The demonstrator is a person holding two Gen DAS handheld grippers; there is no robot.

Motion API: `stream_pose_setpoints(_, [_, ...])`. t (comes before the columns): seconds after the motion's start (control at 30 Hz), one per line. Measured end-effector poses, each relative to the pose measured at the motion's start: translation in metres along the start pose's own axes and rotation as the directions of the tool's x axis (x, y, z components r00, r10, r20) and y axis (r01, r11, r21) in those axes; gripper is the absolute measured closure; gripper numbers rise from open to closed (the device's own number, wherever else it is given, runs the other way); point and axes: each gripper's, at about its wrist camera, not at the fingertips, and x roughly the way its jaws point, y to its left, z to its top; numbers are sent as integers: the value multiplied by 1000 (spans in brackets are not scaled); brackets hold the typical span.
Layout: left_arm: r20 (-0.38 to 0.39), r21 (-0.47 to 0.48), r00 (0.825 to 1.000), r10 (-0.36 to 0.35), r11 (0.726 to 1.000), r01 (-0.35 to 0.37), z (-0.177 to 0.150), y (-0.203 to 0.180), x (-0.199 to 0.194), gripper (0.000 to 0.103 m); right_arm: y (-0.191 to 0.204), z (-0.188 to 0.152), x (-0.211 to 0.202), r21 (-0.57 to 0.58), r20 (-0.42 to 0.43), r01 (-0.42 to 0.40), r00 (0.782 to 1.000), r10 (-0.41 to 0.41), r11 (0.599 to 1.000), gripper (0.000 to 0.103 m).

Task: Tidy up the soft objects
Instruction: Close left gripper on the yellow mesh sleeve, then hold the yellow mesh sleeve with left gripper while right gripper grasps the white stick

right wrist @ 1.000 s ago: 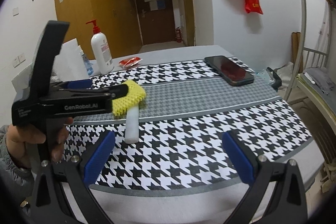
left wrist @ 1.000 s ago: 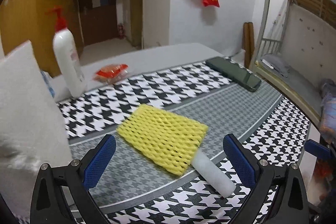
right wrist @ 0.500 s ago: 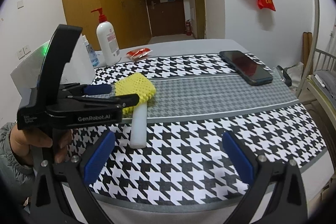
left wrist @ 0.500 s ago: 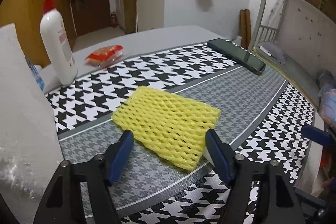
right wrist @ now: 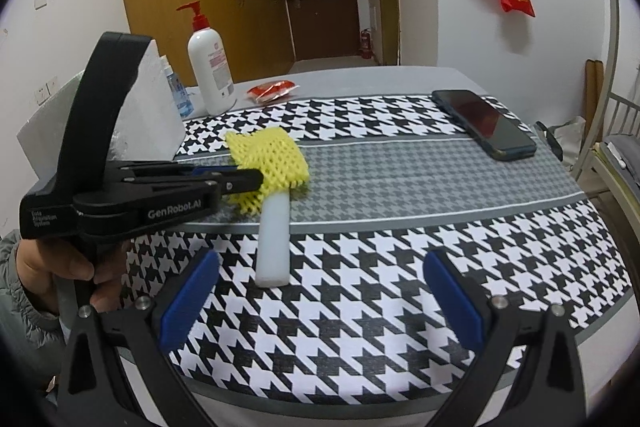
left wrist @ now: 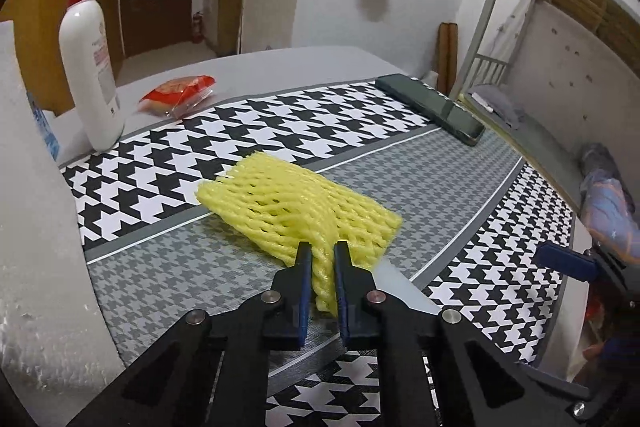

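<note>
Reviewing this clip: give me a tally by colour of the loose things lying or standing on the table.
Yellow: 1, foam net
White: 3, foam stick, pump bottle, foam block
Red: 1, snack packet
Dark: 1, phone
Blue-labelled: 1, small bottle
Total: 7

A yellow foam net sleeve point(left wrist: 304, 211), bunched at its near edge, lies partly over a white foam stick point(right wrist: 273, 233) lying flat on the houndstooth-covered desk point(right wrist: 400, 287).
</note>
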Motion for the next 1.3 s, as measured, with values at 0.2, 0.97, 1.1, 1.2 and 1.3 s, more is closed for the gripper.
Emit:
stream_pose_setpoints(0.2, [49, -10, 999, -16, 1000, 16, -1, 6, -17, 93, 7, 4, 2, -19, -6, -7, 1000, 7, 1000, 0])
stream_pose_setpoints(0.97, [90, -42, 996, 2, 999, 1, 0, 24, -33, 93, 35, 4, 43, -111, -124, -26, 992, 12, 993, 64])
stream_pose_setpoints(1.1, [98, -33, 995, -1, 999, 4, -1, 23, -34, 93, 35, 3, 44, -112, -126, -8, 992, -7, 994, 77])
stream_pose_setpoints(1.2, [105, -26, 994, -7, 1000, 10, 0, 21, -36, 93, 36, 3, 45, -123, -126, 2, 992, -17, 992, 81])
stream_pose_setpoints(1.3, [114, -20, 993, -8, 1000, 11, -1, 20, -40, 93, 32, 4, 42, -88, -124, -13, 992, 2, 996, 83])
